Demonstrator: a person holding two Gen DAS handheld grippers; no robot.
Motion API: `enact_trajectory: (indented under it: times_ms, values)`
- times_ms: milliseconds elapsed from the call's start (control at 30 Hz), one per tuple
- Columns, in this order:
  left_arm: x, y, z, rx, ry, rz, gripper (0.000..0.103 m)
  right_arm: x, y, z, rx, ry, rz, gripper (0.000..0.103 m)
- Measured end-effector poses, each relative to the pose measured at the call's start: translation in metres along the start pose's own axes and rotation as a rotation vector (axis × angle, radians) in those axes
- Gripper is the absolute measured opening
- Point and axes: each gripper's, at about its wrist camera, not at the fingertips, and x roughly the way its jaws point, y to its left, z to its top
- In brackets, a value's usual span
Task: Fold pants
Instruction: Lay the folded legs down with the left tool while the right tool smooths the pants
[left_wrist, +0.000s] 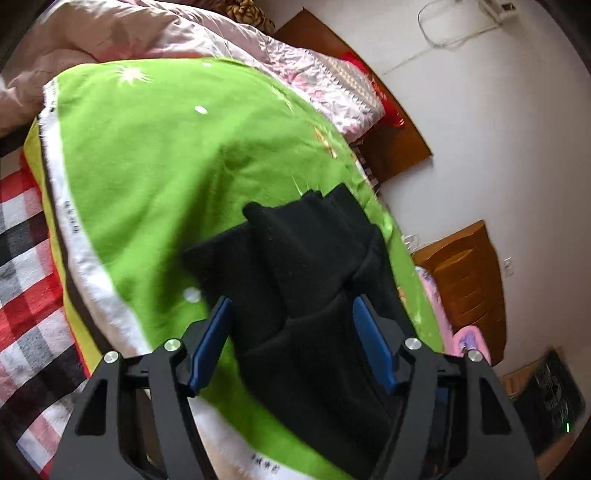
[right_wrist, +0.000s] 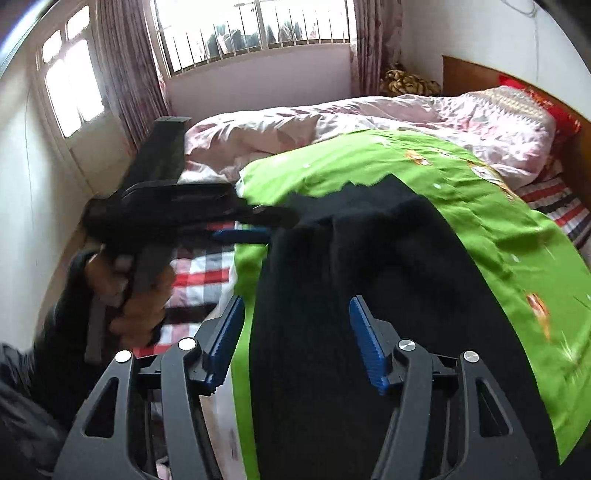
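Black pants (left_wrist: 303, 280) lie on a bright green blanket (left_wrist: 147, 158) on the bed, partly folded with layers overlapping. My left gripper (left_wrist: 291, 314) is open, its blue pads either side of the pants just above the cloth. In the right wrist view the pants (right_wrist: 369, 295) stretch away along the green blanket (right_wrist: 498, 229). My right gripper (right_wrist: 295, 314) is open over the near part of the pants, holding nothing. The left gripper (right_wrist: 258, 225) shows there too, held in a hand at the pants' left far edge.
A pink quilt (right_wrist: 332, 118) is bunched at the far side of the bed. A red, black and white checked sheet (left_wrist: 26, 280) lies beside the blanket. A wooden headboard (left_wrist: 391, 122) and wooden nightstand (left_wrist: 469, 280) stand by the white wall. A barred window (right_wrist: 255, 33) is at the back.
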Motion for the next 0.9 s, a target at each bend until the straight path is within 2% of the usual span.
enact_trajectory:
  times_ms: [67, 100, 133, 167, 300, 367, 433, 600, 833, 900]
  values:
    - [0.008, -0.004, 0.003, 0.017, -0.004, 0.023, 0.064, -0.014, -0.003, -0.019, 0.020, -0.010, -0.039, 0.059]
    - [0.009, -0.008, 0.002, 0.032, -0.012, 0.032, 0.057, -0.028, -0.006, -0.033, 0.035, -0.014, -0.065, 0.059]
    - [0.011, -0.011, 0.003, 0.051, -0.008, 0.029, 0.040, -0.037, -0.006, -0.043, 0.042, -0.017, -0.084, 0.059]
    - [0.012, -0.014, 0.003, 0.065, -0.001, 0.023, 0.033, -0.048, -0.005, -0.056, 0.039, -0.017, -0.110, 0.059]
    - [0.011, -0.029, 0.001, 0.125, -0.021, 0.094, 0.034, -0.071, 0.008, -0.103, -0.018, 0.029, -0.195, 0.056]
    - [0.019, -0.029, 0.002, 0.114, -0.002, 0.116, 0.034, -0.073, 0.009, -0.123, -0.006, 0.066, -0.189, 0.040]
    - [0.024, -0.027, 0.003, 0.090, 0.010, 0.098, 0.034, -0.073, 0.010, -0.134, -0.003, 0.094, -0.186, 0.033]
    - [0.023, -0.030, -0.001, 0.089, -0.003, 0.108, 0.029, -0.069, 0.010, -0.136, -0.018, 0.085, -0.175, 0.031]
    - [0.030, -0.022, 0.001, 0.072, -0.004, 0.095, 0.034, -0.068, 0.014, -0.138, -0.051, 0.107, -0.188, 0.034]
    - [0.030, -0.026, 0.000, 0.086, -0.004, 0.108, 0.027, -0.063, 0.022, -0.137, -0.107, 0.122, -0.230, 0.034]
